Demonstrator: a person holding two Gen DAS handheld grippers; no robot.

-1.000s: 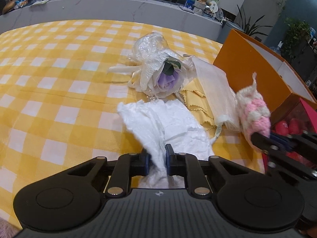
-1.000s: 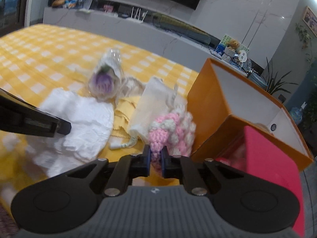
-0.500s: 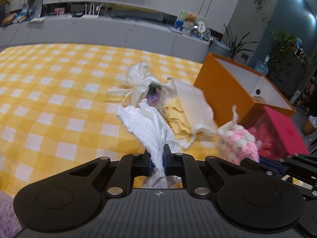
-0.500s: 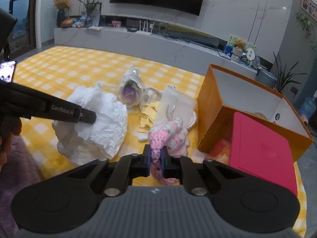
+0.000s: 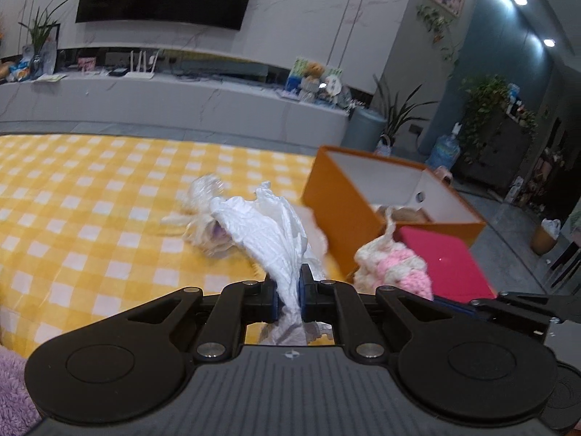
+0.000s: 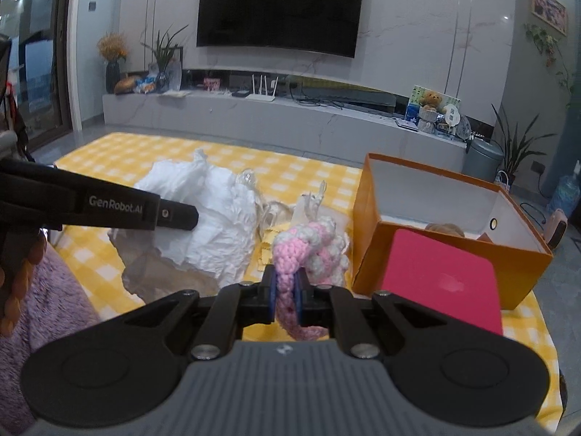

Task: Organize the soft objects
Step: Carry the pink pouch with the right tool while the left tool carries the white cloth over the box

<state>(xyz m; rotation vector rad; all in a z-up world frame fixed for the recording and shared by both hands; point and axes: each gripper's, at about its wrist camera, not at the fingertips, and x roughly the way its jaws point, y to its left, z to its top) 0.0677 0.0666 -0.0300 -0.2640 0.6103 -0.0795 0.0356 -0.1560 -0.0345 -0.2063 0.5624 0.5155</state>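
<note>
Left gripper [image 5: 288, 292]: jaws clenched on white crumpled cloth [image 5: 268, 229], which is lifted off the yellow-checked tabletop [image 5: 90, 210]. Right gripper [image 6: 285, 294]: jaws clenched on pink-and-white crochet piece [image 6: 308, 243], held beside the open orange box [image 6: 428, 232]. Red lid [image 6: 439, 279] leans against the box front.

Below me lies a tabletop [image 6: 138, 145] under a yellow-and-white checked cloth. On it I see an open orange box [image 6: 370, 225] at the right, a wrapped purple flower [image 5: 214, 232], blurred here, and what may be a yellow cloth [image 6: 267, 243] beside it.
</note>
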